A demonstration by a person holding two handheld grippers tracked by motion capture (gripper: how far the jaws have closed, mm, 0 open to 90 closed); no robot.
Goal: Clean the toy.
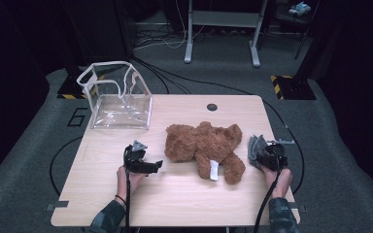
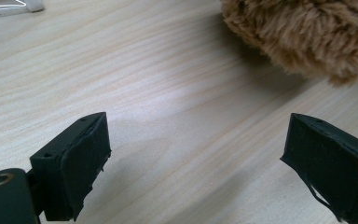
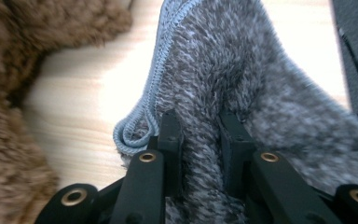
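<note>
The high view looks forward and down from above the person's edge of the table, taking in the whole top with the brown teddy bear near its middle. The left gripper view sits low and close to the tabletop, facing the teddy bear's fur ahead. The right gripper view is closer still, against grey knitted cloth just right of the bear, whose fur fills its left side.

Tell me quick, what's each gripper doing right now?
Left gripper: open, nothing between its jaws.
Right gripper: shut on the grey knitted cloth.
</note>
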